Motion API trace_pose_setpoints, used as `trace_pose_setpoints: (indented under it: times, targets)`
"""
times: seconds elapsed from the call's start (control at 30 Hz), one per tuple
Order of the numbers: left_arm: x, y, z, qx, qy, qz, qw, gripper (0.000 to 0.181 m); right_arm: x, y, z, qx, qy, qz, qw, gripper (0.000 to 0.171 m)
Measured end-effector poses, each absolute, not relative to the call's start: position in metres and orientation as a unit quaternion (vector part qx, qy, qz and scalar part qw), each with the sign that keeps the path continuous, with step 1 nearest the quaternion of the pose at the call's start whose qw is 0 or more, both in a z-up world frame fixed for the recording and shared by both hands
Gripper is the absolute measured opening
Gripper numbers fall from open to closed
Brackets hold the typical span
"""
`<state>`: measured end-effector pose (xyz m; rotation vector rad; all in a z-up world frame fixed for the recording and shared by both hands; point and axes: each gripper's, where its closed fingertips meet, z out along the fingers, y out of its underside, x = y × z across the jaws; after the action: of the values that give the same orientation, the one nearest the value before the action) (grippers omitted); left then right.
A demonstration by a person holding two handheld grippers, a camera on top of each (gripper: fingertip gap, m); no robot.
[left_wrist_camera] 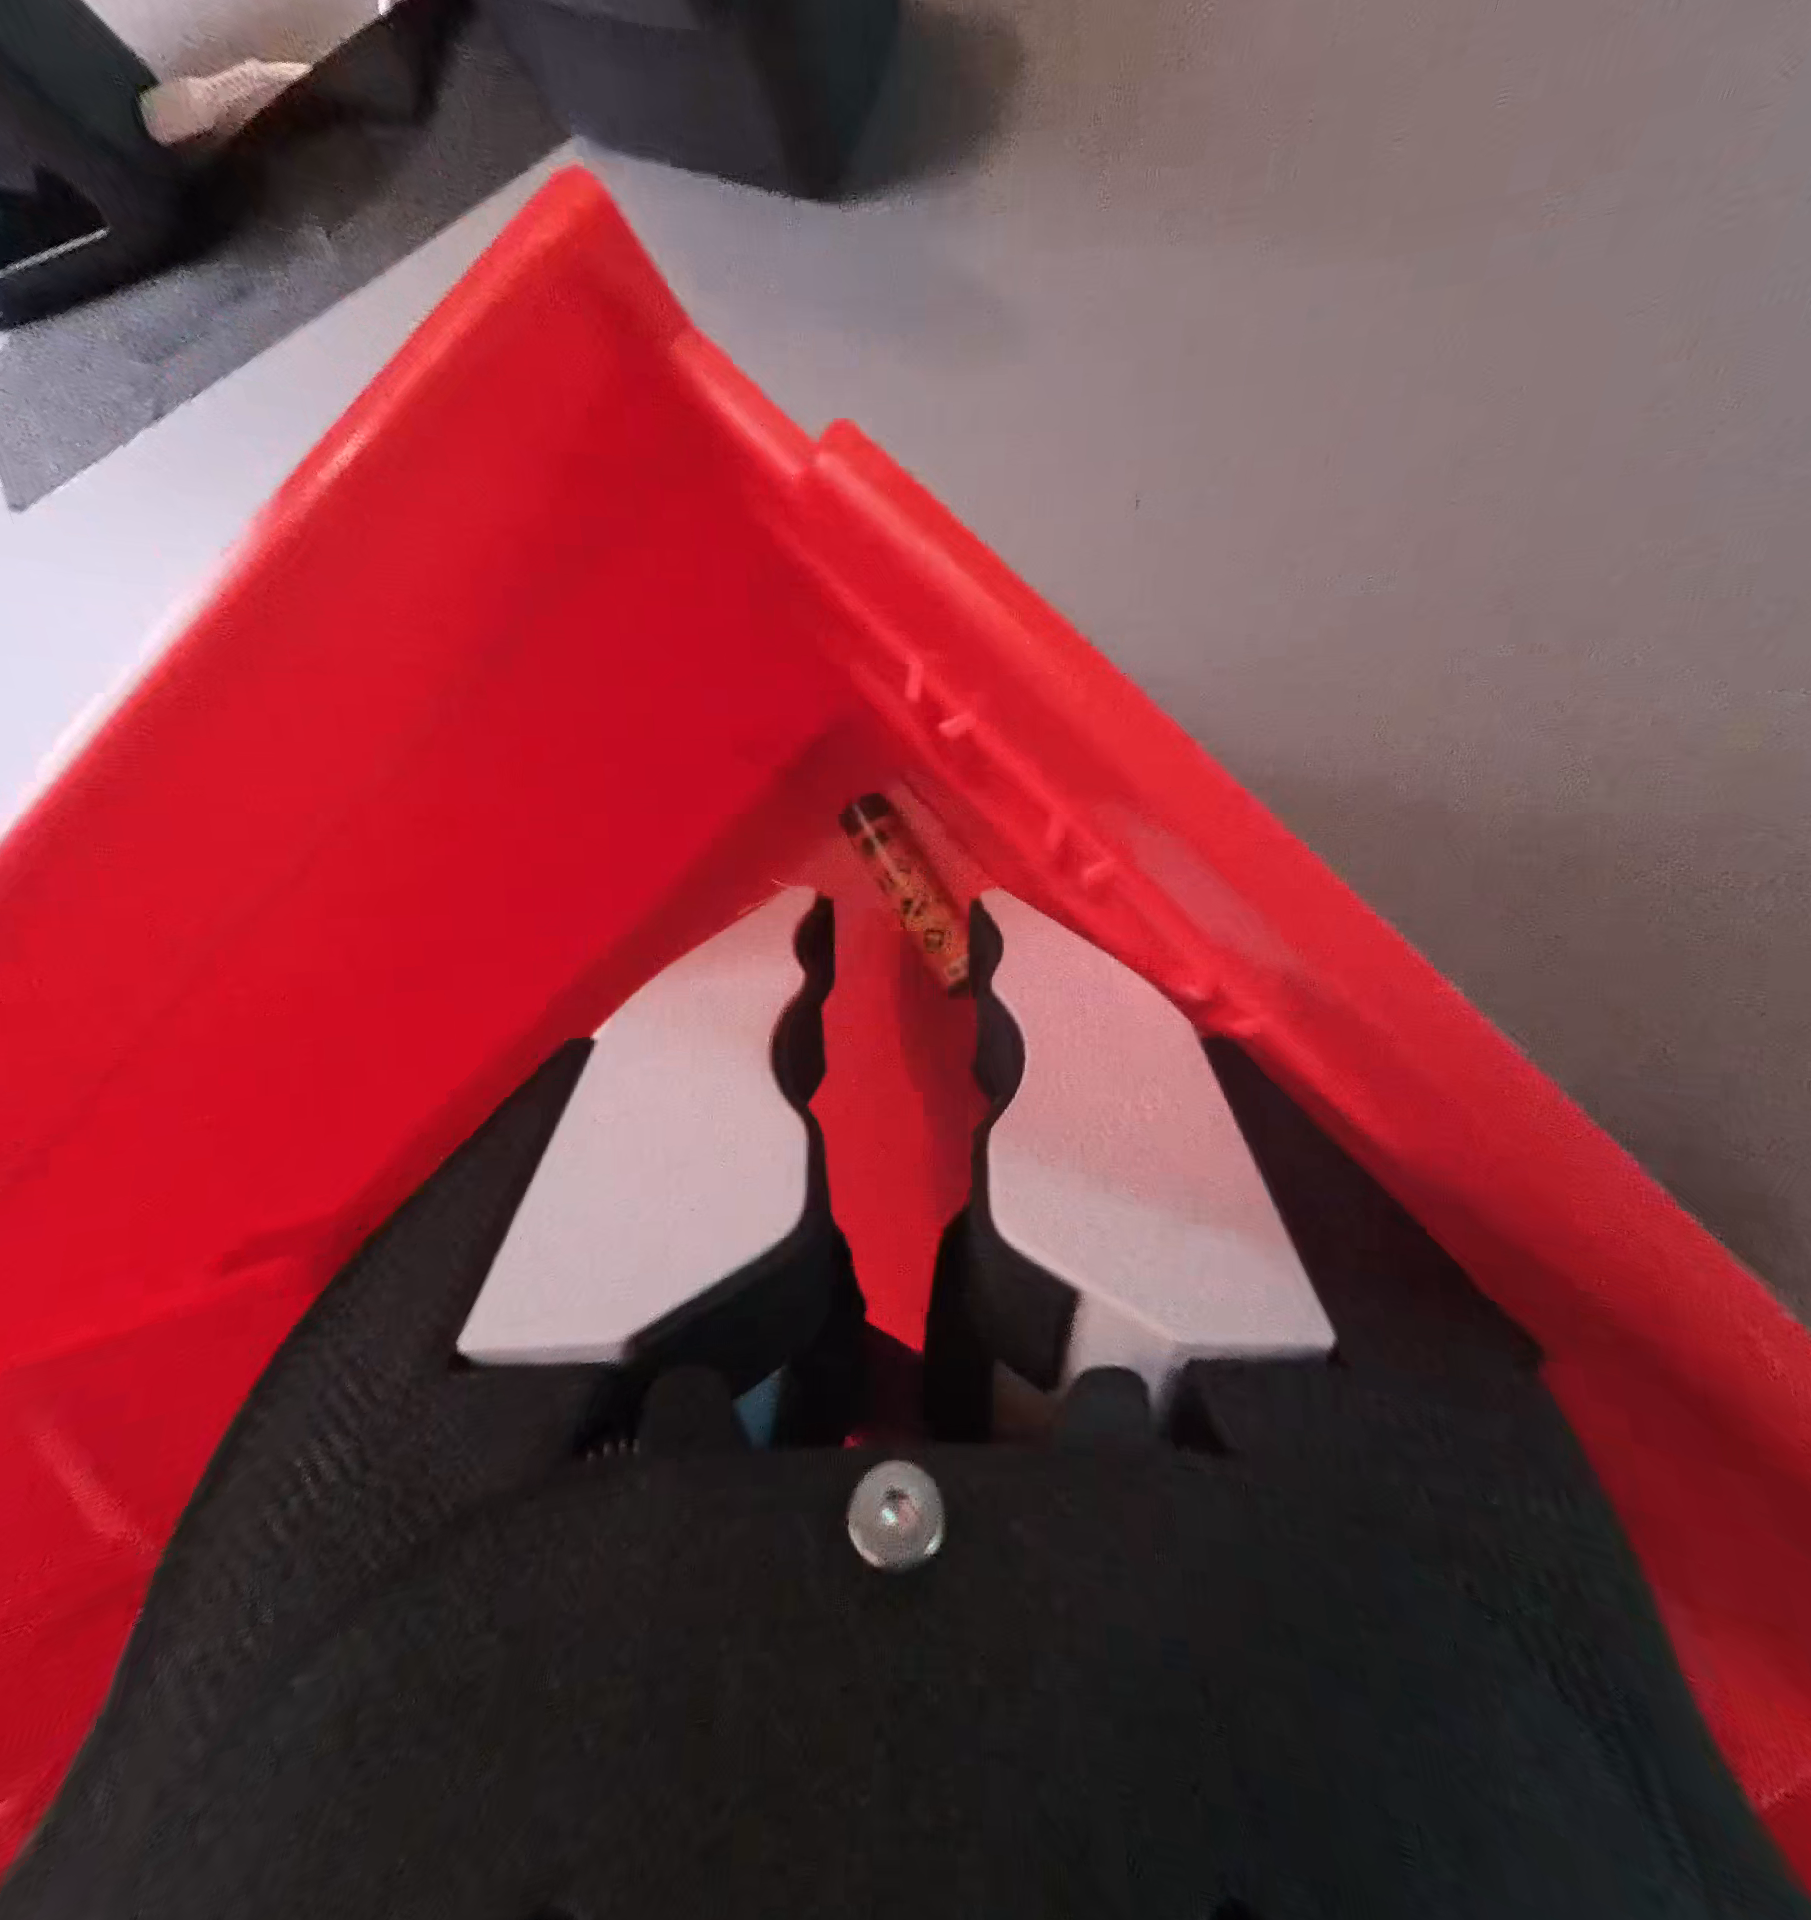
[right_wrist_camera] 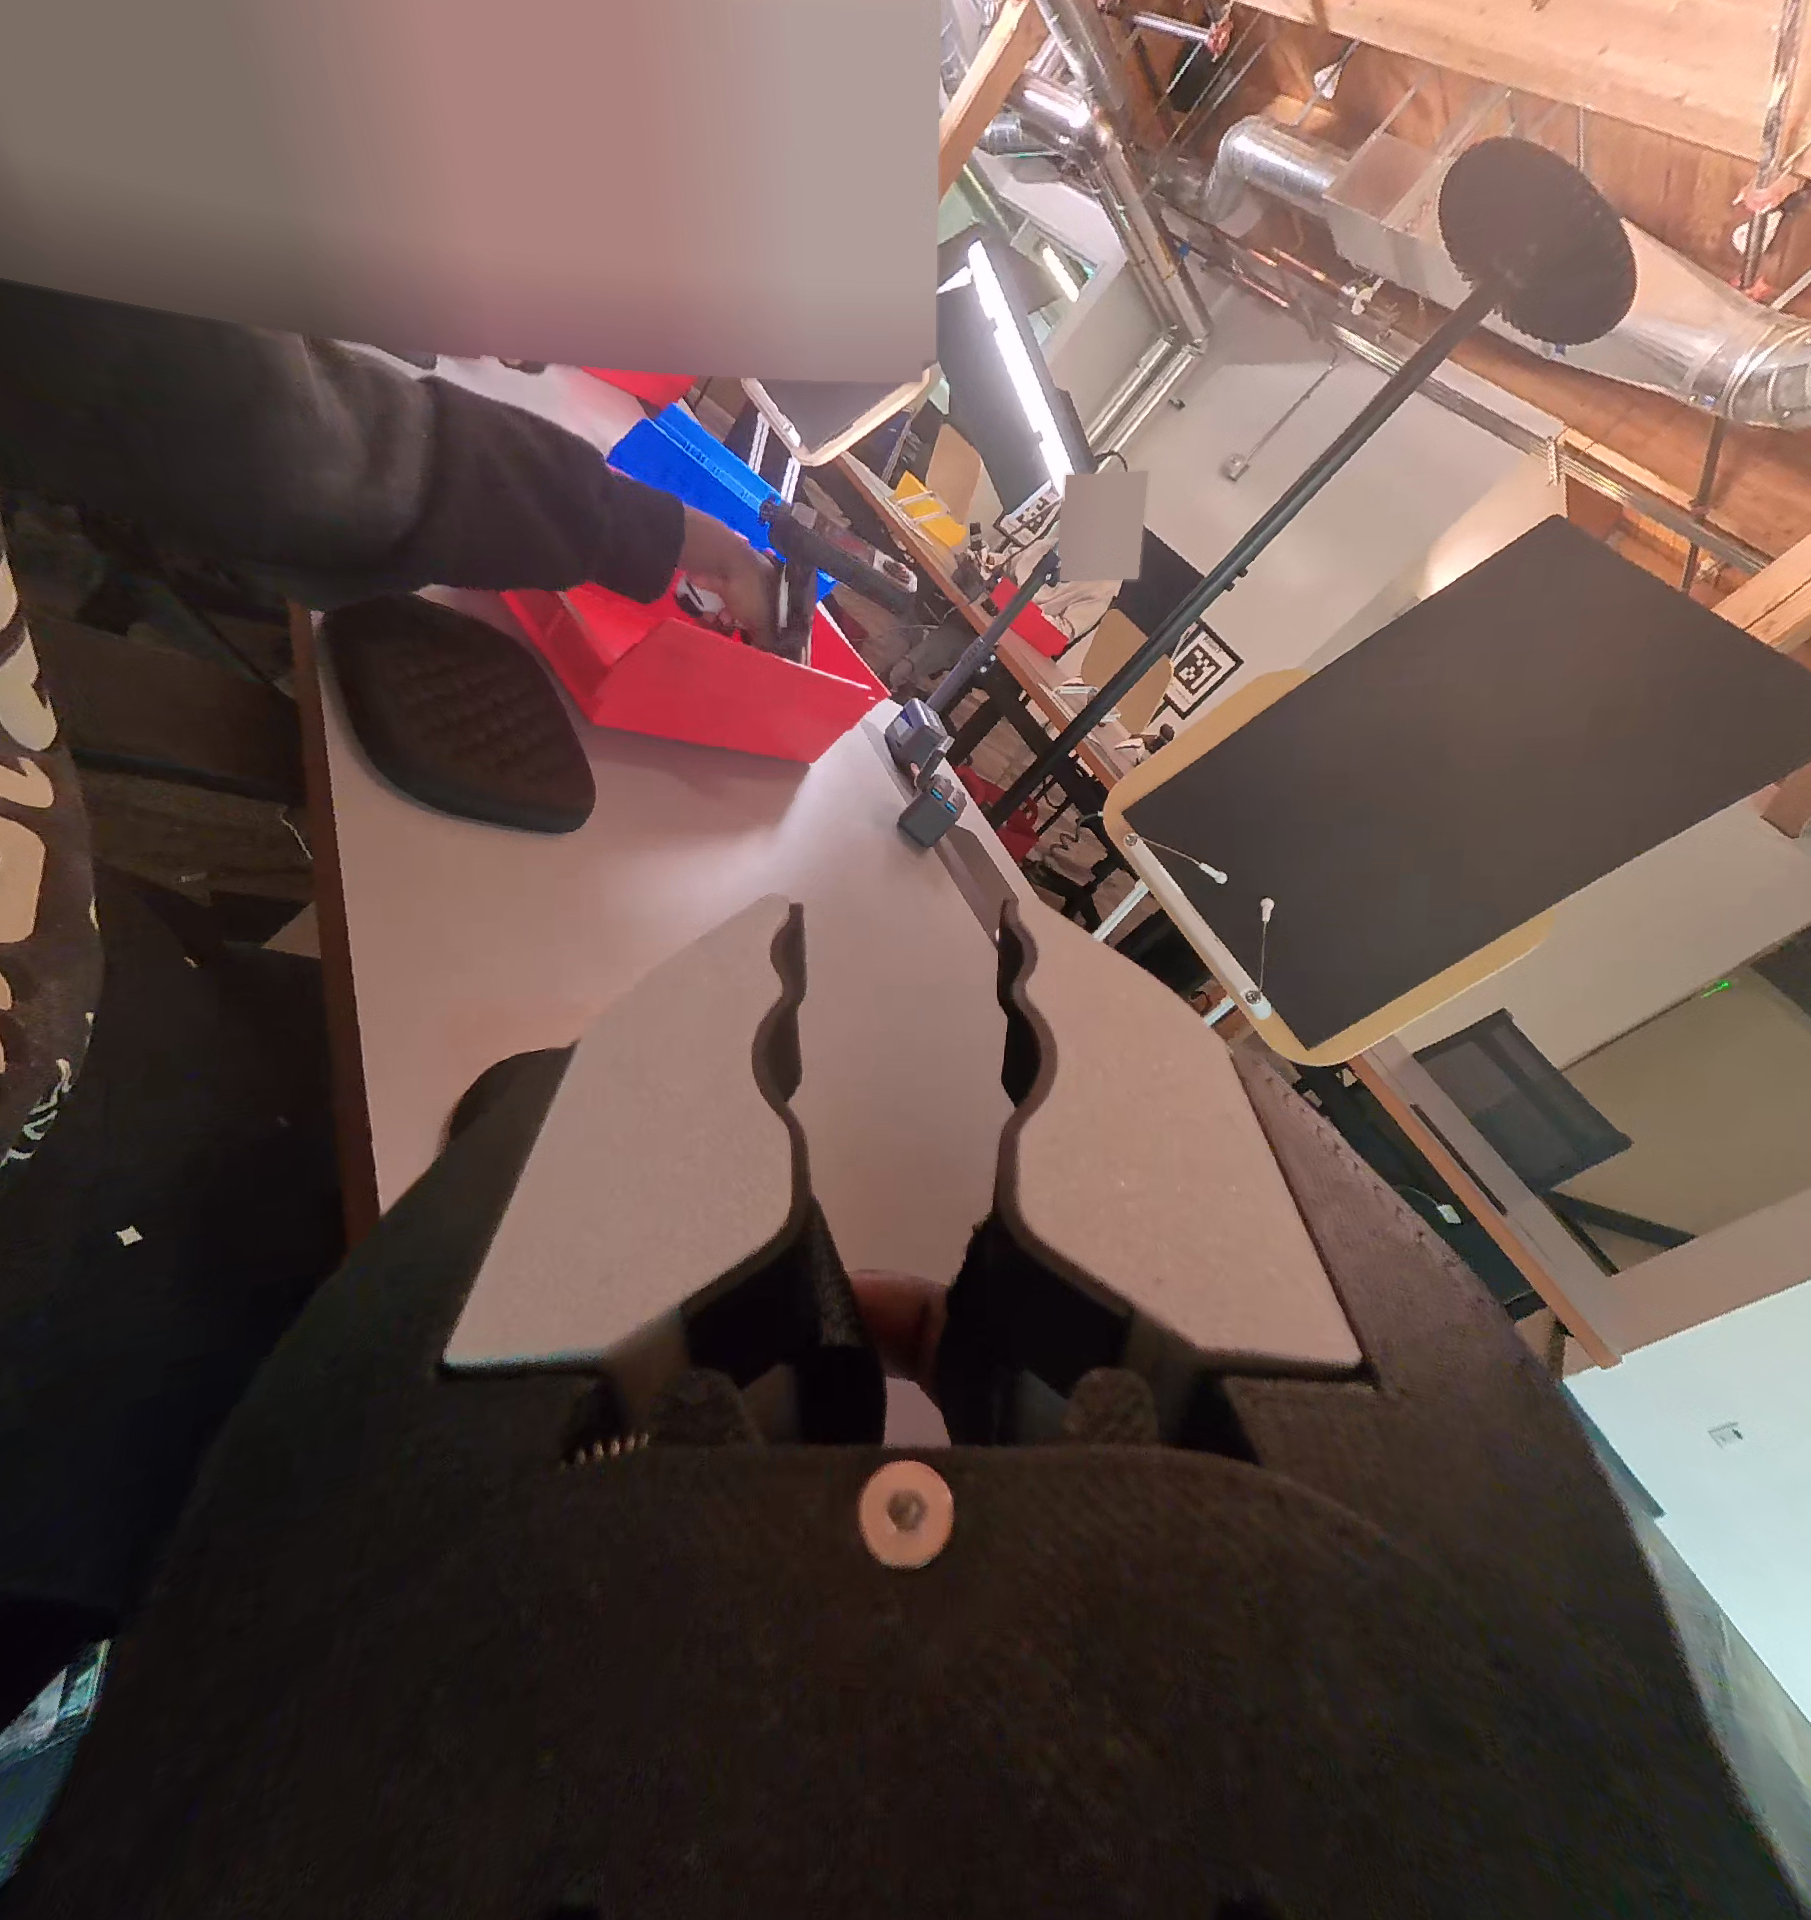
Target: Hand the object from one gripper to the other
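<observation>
In the left wrist view my left gripper (left_wrist_camera: 903, 935) reaches down into a corner of a red bin (left_wrist_camera: 465, 831). A small orange-and-black patterned tube (left_wrist_camera: 906, 894) lies slanted on the bin floor at the fingertips. It lies against the right fingertip (left_wrist_camera: 984, 935), and a gap separates it from the left fingertip, so the jaws are open and not pressing it. In the right wrist view my right gripper (right_wrist_camera: 903, 935) is open and empty above the grey table (right_wrist_camera: 672, 862). That view also shows the red bin (right_wrist_camera: 714, 696) farther off, with a person's sleeved arm holding the left gripper (right_wrist_camera: 792, 613) in it.
A black oval mat (right_wrist_camera: 465, 717) lies on the table beside the red bin. A blue bin (right_wrist_camera: 688, 457) stands behind it. Small grey devices (right_wrist_camera: 927, 816) sit at the table's far edge. A black board (right_wrist_camera: 1483, 769) and a stand (right_wrist_camera: 1244, 561) are beyond it. Across from one pair of fingers to the other is roughly 65 centimetres.
</observation>
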<state>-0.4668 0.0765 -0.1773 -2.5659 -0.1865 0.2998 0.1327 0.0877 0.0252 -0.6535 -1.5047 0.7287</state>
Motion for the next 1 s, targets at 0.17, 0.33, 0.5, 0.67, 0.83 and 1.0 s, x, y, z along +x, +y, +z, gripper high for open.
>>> trace_pose_setpoints:
  times: [0.17, 0.33, 0.5, 0.67, 0.83, 1.0]
  targets:
    - [-0.468, 0.076, -0.198, -0.958, -0.091, 0.091, 0.256, 0.025, 0.129, 0.090, 0.021, -0.289, -0.662, 0.305, 0.621, 0.036]
    - [-0.472, 0.074, -0.199, -0.959, -0.090, 0.119, 0.241, 0.018, 0.129, 0.091, 0.021, -0.290, -0.661, 0.305, 0.621, 0.036]
    - [-0.474, 0.070, -0.198, -0.959, -0.092, 0.144, 0.226, 0.011, 0.132, 0.088, 0.024, -0.285, -0.659, 0.301, 0.627, 0.036]
    - [-0.463, 0.065, -0.165, -0.936, -0.102, 0.150, 0.301, 0.011, 0.132, 0.086, 0.026, -0.281, -0.656, 0.314, 0.626, 0.036]
    - [-0.408, 0.059, -0.073, -0.857, -0.064, 0.154, 0.487, 0.010, 0.123, 0.082, 0.025, -0.293, -0.656, 0.336, 0.609, 0.036]
    - [-0.292, 0.036, 0.013, -0.750, 0.048, 0.160, 0.640, 0.011, 0.109, 0.069, 0.029, -0.315, -0.640, 0.390, 0.583, 0.032]
